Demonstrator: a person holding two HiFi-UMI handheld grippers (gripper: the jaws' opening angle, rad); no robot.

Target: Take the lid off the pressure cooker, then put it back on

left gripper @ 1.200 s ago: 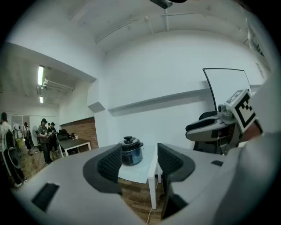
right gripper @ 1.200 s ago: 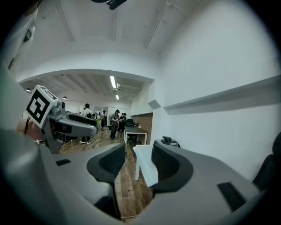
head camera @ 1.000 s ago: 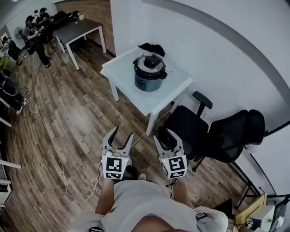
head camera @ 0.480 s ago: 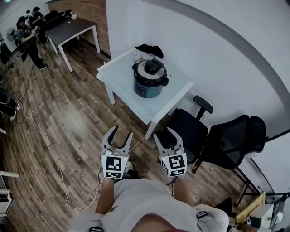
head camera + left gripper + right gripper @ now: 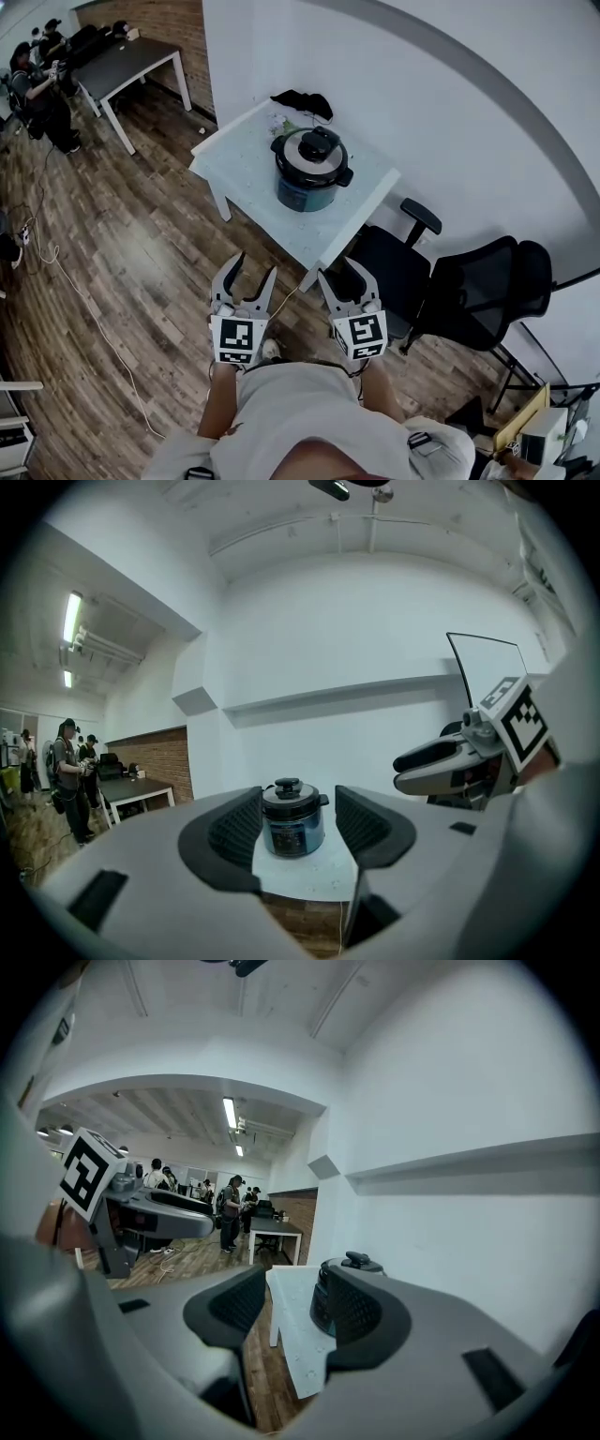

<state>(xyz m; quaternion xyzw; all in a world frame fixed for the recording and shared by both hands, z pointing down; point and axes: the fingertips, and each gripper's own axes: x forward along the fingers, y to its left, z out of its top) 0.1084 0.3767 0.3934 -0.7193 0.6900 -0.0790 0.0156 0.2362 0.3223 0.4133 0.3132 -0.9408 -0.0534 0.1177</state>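
Observation:
A dark blue pressure cooker (image 5: 307,175) stands on a white table (image 5: 247,167), its silver lid (image 5: 311,150) with a black knob in place. It appears far off between the left jaws (image 5: 292,819) and half hidden behind the right jaw (image 5: 330,1293). My left gripper (image 5: 247,275) and right gripper (image 5: 343,276) are both open and empty, held side by side over the floor, well short of the table's near edge.
A black office chair (image 5: 394,262) stands right of the table, a second one (image 5: 487,277) beyond it. A dark cloth (image 5: 302,103) lies at the table's far corner. A dark table (image 5: 127,56) and people (image 5: 37,89) are at far left. A cable (image 5: 84,309) trails over the wood floor.
The view has advanced toward the white table, so the cooker appears slightly nearer and more central. Both grippers stay open in the same pose.

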